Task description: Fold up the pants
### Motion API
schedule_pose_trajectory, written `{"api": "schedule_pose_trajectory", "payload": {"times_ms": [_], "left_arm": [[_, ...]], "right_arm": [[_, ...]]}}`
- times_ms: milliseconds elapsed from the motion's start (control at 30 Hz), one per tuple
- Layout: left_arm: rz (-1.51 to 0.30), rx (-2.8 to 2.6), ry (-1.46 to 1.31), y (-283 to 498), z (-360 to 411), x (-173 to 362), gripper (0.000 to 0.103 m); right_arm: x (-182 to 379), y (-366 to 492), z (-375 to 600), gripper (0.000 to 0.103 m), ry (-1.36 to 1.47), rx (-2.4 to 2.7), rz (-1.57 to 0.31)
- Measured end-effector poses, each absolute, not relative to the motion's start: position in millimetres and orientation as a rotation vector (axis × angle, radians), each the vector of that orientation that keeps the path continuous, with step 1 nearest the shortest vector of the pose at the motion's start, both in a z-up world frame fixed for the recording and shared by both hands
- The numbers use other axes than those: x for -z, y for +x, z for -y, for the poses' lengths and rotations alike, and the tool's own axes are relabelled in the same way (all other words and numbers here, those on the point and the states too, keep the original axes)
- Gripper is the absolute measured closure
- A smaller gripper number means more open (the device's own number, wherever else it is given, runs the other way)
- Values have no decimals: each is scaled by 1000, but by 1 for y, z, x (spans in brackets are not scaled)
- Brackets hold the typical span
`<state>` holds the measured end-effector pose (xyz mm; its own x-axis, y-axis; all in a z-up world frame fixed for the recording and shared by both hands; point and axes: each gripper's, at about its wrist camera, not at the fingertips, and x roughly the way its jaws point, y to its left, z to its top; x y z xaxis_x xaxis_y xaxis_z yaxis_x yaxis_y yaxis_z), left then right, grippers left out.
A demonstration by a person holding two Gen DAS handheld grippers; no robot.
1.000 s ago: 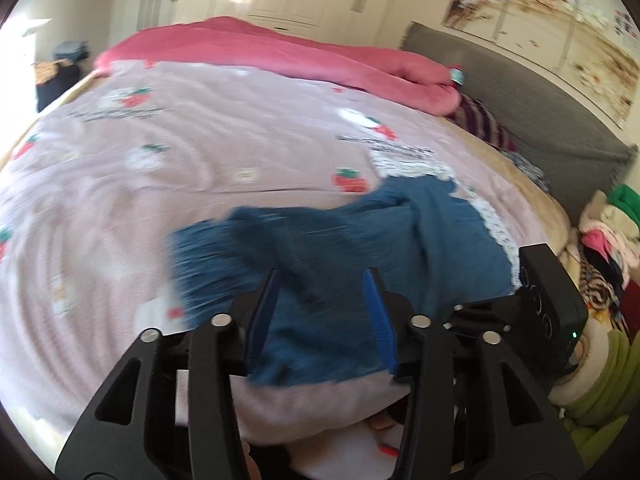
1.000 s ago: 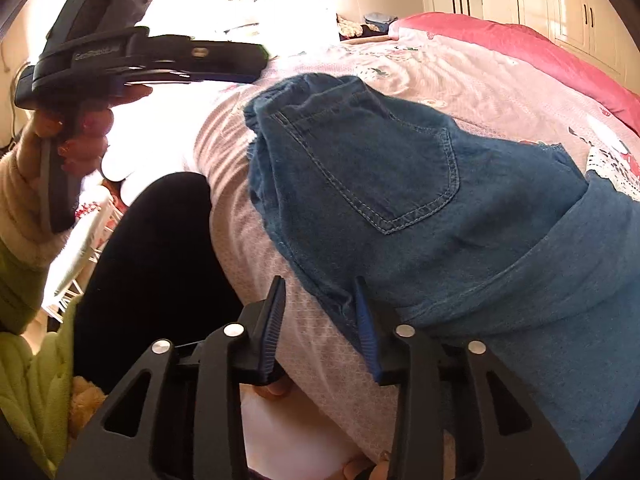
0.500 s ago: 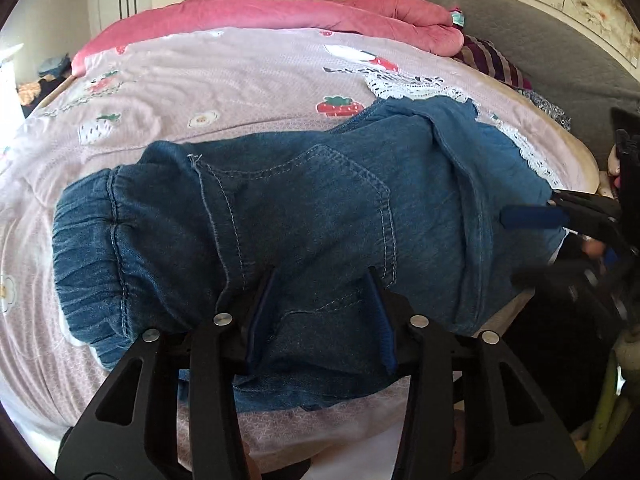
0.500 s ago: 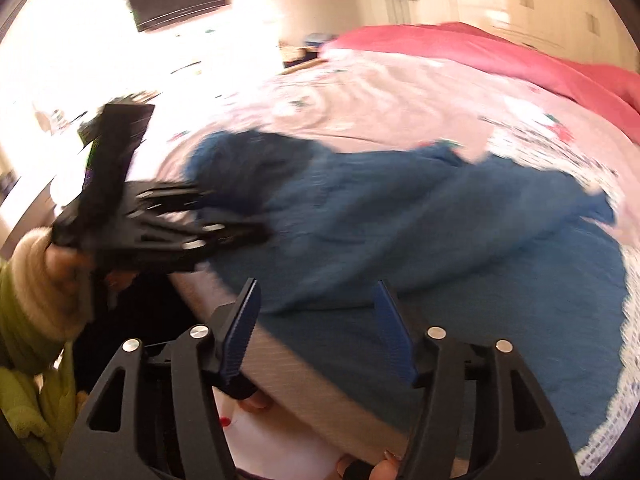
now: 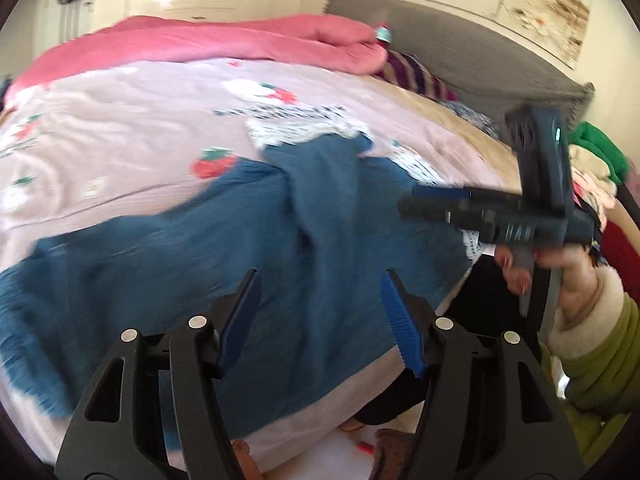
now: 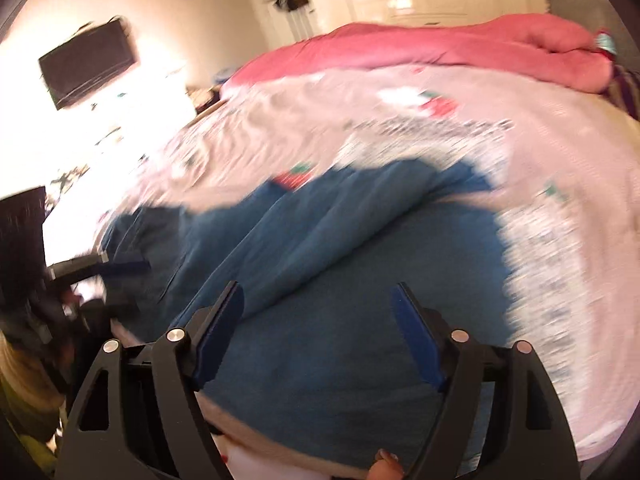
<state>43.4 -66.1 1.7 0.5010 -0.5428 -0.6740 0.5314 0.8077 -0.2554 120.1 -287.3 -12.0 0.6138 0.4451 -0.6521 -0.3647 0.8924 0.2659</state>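
Observation:
The blue denim pants lie spread across the near edge of the bed, with a leg fold running up the middle; they also show in the right wrist view. My left gripper is open and empty, hovering just above the pants. My right gripper is open and empty above the pants too. The right gripper also shows in the left wrist view, held off the bed's right edge. The left gripper shows at the far left of the right wrist view. Both views are motion-blurred.
The bed has a pink strawberry-print sheet and a rolled pink duvet at the far side. A grey headboard stands at the right, with piled clothes beside it. A wall TV hangs at the left.
Both grippers have opened wider and pulled back from the pants. The pants now lie flatter and more spread out, and both cameras have swung.

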Motion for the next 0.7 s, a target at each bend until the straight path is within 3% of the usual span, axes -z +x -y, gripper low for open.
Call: {"api": "schedule_pose_trajectory", "payload": {"times_ms": [167, 233, 400, 700], "left_arm": [[-906, 665, -132, 80, 82, 24, 62], [-918, 651, -157, 83, 80, 32, 76], [-902, 656, -143, 84, 81, 42, 93], [-904, 687, -202, 85, 77, 48, 100]], "right_arm": [[-5, 147, 298, 18, 64, -420, -767], [-7, 169, 288, 17, 42, -425, -785], [-8, 226, 252, 17, -34, -424, -836], [14, 326, 171, 17, -335, -348, -950]]}}
